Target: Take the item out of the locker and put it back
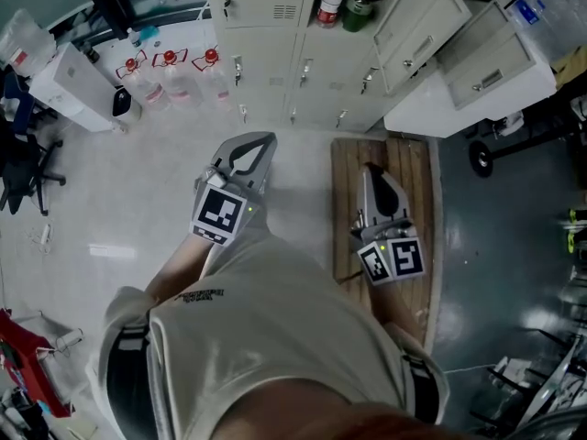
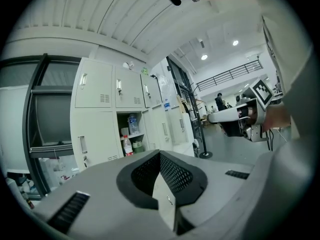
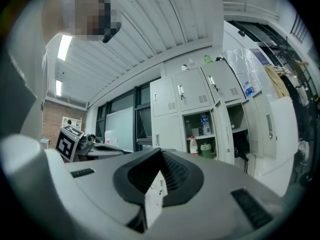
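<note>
Head view, 12 o'clock: the locker (image 1: 275, 71) is cut by the top edge, its upper shelf lost. Labels on the bottle (image 1: 330, 1) and green jar (image 1: 357, 12) are too small to read. Left gripper view, 3 o'clock: distant person (image 2: 219, 100), details indistinguishable.

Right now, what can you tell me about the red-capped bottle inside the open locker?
The red-capped bottle stands upright on the floor of the open locker compartment, under an inner shelf. Its body looks like pale plastic, with a red cap and a reddish label band. A green jar stands close beside it; contact is unclear.
</note>
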Motion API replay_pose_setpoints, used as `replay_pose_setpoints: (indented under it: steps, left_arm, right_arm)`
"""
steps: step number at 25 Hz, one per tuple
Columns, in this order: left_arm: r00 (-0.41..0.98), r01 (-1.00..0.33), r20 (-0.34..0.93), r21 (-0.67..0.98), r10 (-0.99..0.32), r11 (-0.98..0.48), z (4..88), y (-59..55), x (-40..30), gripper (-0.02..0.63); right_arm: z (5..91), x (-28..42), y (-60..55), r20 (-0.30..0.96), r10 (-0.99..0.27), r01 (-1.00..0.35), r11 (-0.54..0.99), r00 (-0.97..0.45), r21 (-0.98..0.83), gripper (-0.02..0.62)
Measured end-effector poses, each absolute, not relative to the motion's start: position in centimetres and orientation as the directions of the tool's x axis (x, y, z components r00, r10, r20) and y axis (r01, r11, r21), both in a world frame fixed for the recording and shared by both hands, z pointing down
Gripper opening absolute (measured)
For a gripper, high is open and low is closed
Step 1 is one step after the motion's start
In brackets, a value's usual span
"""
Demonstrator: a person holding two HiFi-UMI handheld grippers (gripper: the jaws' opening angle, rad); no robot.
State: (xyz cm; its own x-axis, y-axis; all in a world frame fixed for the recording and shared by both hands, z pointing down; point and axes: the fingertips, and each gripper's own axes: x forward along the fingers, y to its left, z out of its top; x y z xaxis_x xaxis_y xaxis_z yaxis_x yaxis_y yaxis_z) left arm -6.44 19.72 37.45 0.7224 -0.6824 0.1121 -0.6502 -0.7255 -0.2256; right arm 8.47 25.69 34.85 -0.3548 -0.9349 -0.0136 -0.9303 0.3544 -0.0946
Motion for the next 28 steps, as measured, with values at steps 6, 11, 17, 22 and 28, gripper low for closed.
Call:
replay_pose_setpoints:
  steps: [6,11,17,22,28]
  left_arm:
    - [0.749,-0.618,0.11,-0.239,-0.653,-0.749,37.7,13.0,-5.4,0.012]
    - [0.765,-0.6,0.113,-0.231,-0.634,-0.766,37.1,6.1,-4.8,0.012]
    - [0.786,-0.57,0.116,-0.243,-0.607,-0.785,36.8,-0.9,-4.2,0.012]
    - [0.8,-0.559,0.124,-0.203,-0.587,-0.804,36.0,-6.1,-3.2,0.012]
    - [0.837,-0.526,0.069,-0.174,-0.543,-0.833,33.8,-11.7,-1.9,0.012]
  right_arm:
    - [35.1,8.6,19.2,-0.014,-0.943,-0.938,0.333,-0.333,-0.095,0.003]
    - [35.5,8.7,12.8,0.007,-0.949,-0.943,0.312,-0.315,-0.114,0.003]
    - [35.4,9.1,5.7,0.017,-0.957,-0.95,0.285,-0.289,-0.126,0.003]
    - [34.9,9.5,0.2,0.016,-0.966,-0.959,0.253,-0.257,-0.126,0.003]
    - [33.4,9.5,-5.7,-0.007,-0.976,-0.971,0.218,-0.218,-0.094,0.003]
